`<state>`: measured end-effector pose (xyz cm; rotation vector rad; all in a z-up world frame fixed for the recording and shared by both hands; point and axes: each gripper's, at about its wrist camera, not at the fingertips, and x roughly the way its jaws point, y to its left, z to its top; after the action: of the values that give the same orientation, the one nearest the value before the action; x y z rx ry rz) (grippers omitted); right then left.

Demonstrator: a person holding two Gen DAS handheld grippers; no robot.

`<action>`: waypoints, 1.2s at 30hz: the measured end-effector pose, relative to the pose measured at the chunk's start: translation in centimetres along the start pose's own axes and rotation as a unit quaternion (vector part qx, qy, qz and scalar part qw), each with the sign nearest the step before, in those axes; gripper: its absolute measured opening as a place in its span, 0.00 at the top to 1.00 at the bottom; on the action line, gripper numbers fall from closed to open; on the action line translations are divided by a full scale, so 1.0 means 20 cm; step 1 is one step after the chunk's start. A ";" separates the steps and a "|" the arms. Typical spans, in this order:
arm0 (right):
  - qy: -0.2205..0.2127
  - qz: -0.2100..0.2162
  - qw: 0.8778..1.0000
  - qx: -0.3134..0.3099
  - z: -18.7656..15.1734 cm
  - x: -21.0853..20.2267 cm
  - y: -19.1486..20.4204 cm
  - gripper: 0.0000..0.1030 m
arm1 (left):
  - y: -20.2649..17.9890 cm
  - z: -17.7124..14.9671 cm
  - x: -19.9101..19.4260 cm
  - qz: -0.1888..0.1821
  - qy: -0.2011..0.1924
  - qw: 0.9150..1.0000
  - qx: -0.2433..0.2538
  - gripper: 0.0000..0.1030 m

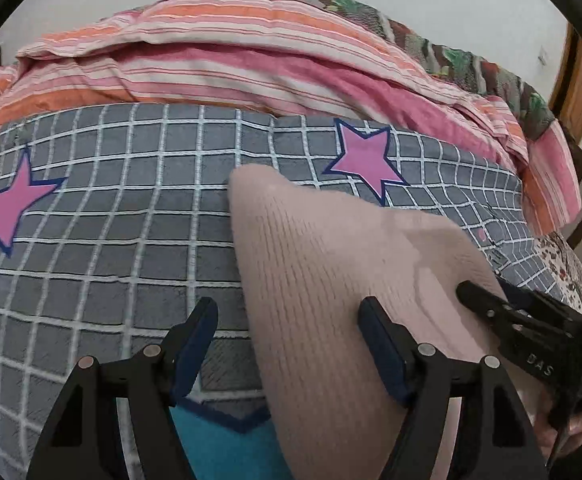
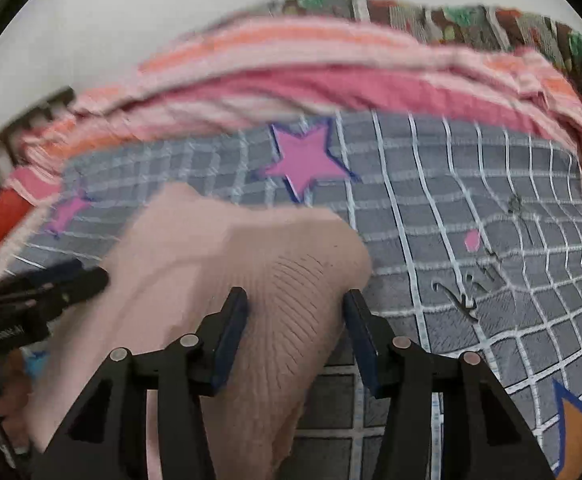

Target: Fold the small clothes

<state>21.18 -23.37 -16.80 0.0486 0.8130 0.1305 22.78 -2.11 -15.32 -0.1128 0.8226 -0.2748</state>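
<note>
A small pale pink ribbed knit garment (image 1: pixel 331 280) lies on a grey checked bedspread (image 1: pixel 111 220) with pink stars. My left gripper (image 1: pixel 287 320) is open just above it; its right finger sits over the knit and its left finger over the bedspread. My right gripper shows at the right edge of the left wrist view (image 1: pixel 503 312), low over the garment. In the right wrist view the garment (image 2: pixel 259 280) lies between the open fingers of my right gripper (image 2: pixel 295 308), and my left gripper (image 2: pixel 51 284) reaches in from the left.
A pink and orange striped quilt (image 1: pixel 231 60) is piled along the far side of the bed, with a patterned blanket (image 1: pixel 451 56) behind it. A wooden frame (image 1: pixel 575 80) stands at the far right. A white wall (image 2: pixel 131 20) is behind.
</note>
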 end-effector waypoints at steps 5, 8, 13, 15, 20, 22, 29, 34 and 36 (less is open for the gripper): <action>0.001 0.004 1.000 0.023 -0.04 0.08 -0.06 0.44 | -0.02 -0.05 0.01 0.023 -0.029 0.999 0.018 0.20; 0.001 0.010 1.000 0.027 -0.05 0.09 -0.06 0.44 | 0.02 -0.06 0.03 0.014 -0.032 0.999 0.000 0.13; -0.003 0.012 1.000 0.028 -0.06 0.09 -0.06 0.44 | 0.04 -0.07 0.04 0.008 -0.031 0.999 -0.009 0.09; -0.004 0.011 1.000 0.026 -0.06 0.09 -0.06 0.44 | 0.04 -0.07 0.04 0.009 -0.033 0.999 -0.008 0.09; -0.006 0.013 0.999 0.029 -0.06 0.10 -0.06 0.44 | 0.02 -0.07 0.03 0.020 -0.039 0.999 -0.003 0.08; -0.007 0.007 1.000 0.026 -0.06 0.10 -0.05 0.44 | 0.02 -0.07 0.03 0.021 -0.039 0.999 -0.003 0.08; -0.009 0.008 1.000 0.026 -0.06 0.10 -0.05 0.44 | 0.02 -0.07 0.03 0.023 -0.042 0.999 0.000 0.08; -0.010 0.009 1.000 0.028 -0.07 0.10 -0.06 0.44 | 0.02 -0.07 0.03 0.024 -0.042 0.999 0.001 0.08; -0.011 0.007 1.000 0.027 -0.07 0.09 -0.06 0.44 | 0.02 -0.07 0.03 0.024 -0.043 0.999 0.001 0.08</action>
<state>21.59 -24.26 -19.16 0.1062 0.7937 0.1215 22.10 -1.89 -16.76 -0.1009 0.7391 -0.2237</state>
